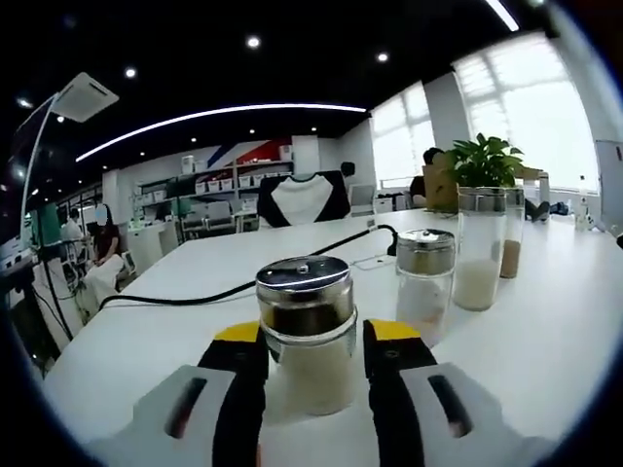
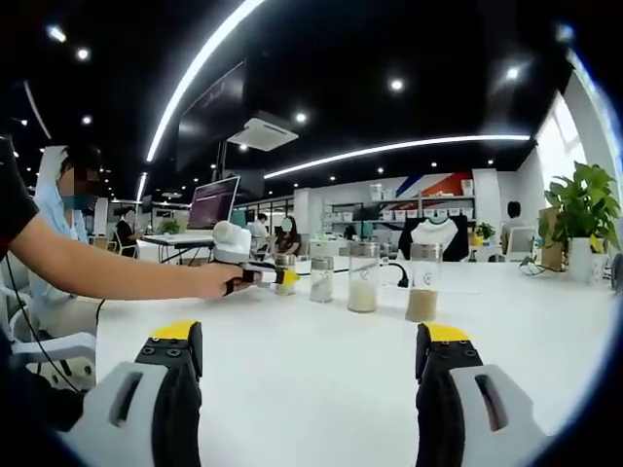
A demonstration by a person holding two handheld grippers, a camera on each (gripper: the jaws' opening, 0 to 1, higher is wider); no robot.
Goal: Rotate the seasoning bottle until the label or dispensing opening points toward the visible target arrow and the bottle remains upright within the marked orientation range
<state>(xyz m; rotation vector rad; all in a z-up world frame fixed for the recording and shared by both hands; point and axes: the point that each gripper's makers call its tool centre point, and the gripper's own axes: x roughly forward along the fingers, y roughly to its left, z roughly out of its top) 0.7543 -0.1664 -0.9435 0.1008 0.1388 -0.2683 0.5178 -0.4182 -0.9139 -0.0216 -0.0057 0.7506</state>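
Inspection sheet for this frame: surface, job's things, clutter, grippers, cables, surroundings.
Surface: white table, bare in front.
Job's things: seasoning bottle upright between the left gripper's jaws; contact cannot be told. No arrow seen.
Clutter: three more jars: short jar, tall jar, far jar.
Grippers: left gripper around the bottle; right gripper open, empty.
Cables: black cable across the table.
Surroundings: office, potted plant, shelves, seated people.
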